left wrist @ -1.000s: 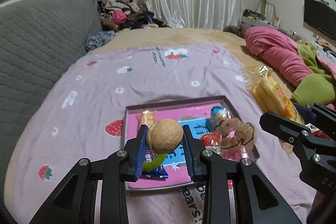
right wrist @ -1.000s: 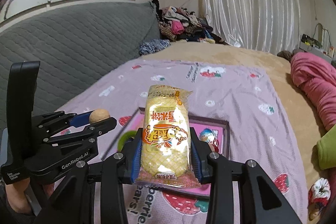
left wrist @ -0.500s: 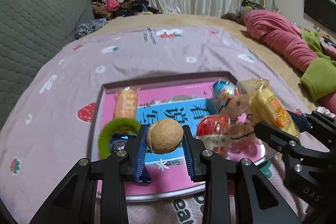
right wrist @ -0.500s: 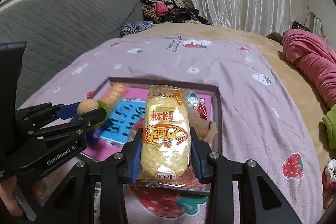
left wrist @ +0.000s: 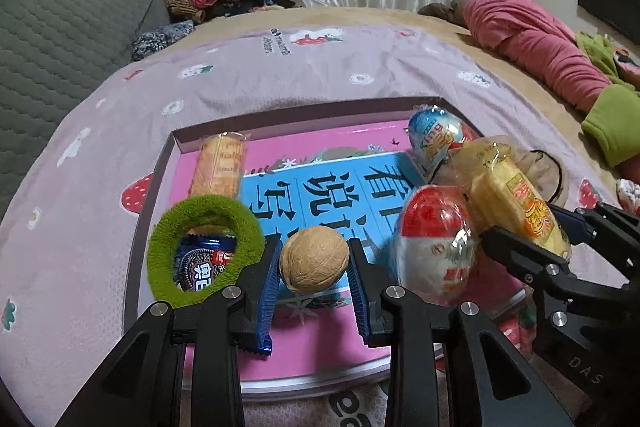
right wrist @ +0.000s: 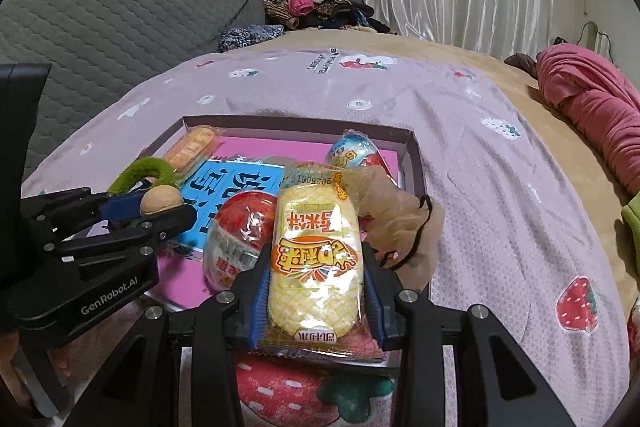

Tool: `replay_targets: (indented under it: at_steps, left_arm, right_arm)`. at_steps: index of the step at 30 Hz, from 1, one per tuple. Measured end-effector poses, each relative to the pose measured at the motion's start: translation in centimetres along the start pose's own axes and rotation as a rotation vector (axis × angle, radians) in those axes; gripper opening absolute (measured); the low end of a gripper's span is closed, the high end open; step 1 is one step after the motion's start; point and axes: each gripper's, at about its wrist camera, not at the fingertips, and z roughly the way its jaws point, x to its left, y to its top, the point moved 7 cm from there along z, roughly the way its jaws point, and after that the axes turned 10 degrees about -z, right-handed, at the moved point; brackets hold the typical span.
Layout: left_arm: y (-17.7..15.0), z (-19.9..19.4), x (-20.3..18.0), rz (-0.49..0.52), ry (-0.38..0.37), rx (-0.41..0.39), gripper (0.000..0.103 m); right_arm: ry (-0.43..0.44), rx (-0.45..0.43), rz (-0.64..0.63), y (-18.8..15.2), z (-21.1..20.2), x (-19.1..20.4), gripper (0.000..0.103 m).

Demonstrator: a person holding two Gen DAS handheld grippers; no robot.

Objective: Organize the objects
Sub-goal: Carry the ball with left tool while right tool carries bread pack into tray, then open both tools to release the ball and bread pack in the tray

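My left gripper (left wrist: 314, 267) is shut on a brown walnut (left wrist: 314, 259), held low over the pink tray (left wrist: 208, 355) on the bed. My right gripper (right wrist: 316, 279) is shut on a yellow snack packet (right wrist: 314, 251) over the tray's near right part; the packet (left wrist: 516, 203) also shows at the right of the left wrist view. The walnut (right wrist: 160, 201) appears at the left of the right wrist view. In the tray lie a green fuzzy ring (left wrist: 204, 247), a cookie pack (left wrist: 200, 269), a wafer packet (left wrist: 218, 167), a red-and-white egg (left wrist: 436, 251), a blue egg (left wrist: 434, 137) and a brown scrunchie (right wrist: 400, 211).
The tray rests on a lilac strawberry-print blanket (right wrist: 500, 187). A grey quilted headboard (right wrist: 100, 19) rises at the left. Pink and green bedding (left wrist: 560, 59) lies at the right, a heap of clothes (right wrist: 312, 3) at the back.
Both grippers have come down toward the tray with their loads still held. The tray and its contents now look larger and closer in both views.
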Motion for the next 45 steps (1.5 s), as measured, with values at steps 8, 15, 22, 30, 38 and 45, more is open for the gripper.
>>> replay_targets:
  at_steps: [8, 15, 22, 30, 38, 45]
  left_arm:
    - [-0.4, 0.7, -0.1, 0.011, 0.019, -0.003, 0.033]
    - [-0.7, 1.4, 0.2, 0.003, 0.027, 0.013, 0.034]
    - [-0.9, 1.4, 0.4, -0.003, 0.031, 0.026, 0.052]
    - [-0.6, 0.4, 0.3, -0.006, 0.012, 0.007, 0.065]
    - [-0.5, -0.1, 0.3, -0.001, 0.016, 0.002, 0.068]
    - [0.3, -1.8, 1.2, -0.029, 0.01, -0.033, 0.077]
  right_arm:
    - [-0.011, 0.024, 0.014, -0.5, 1.0, -0.4, 0.04]
    - [-0.007, 0.027, 0.018, -0.4, 1.2, -0.4, 0.04]
    - [-0.005, 0.032, 0.013, -0.5, 1.2, -0.3, 0.052]
    - [-0.009, 0.02, 0.02, -0.3, 0.6, -0.5, 0.059]
    - [-0.014, 0.017, 0.016, -0.2, 0.2, -0.6, 0.064]
    - [-0.034, -0.015, 0.025, 0.4, -1.0, -1.0, 0.073]
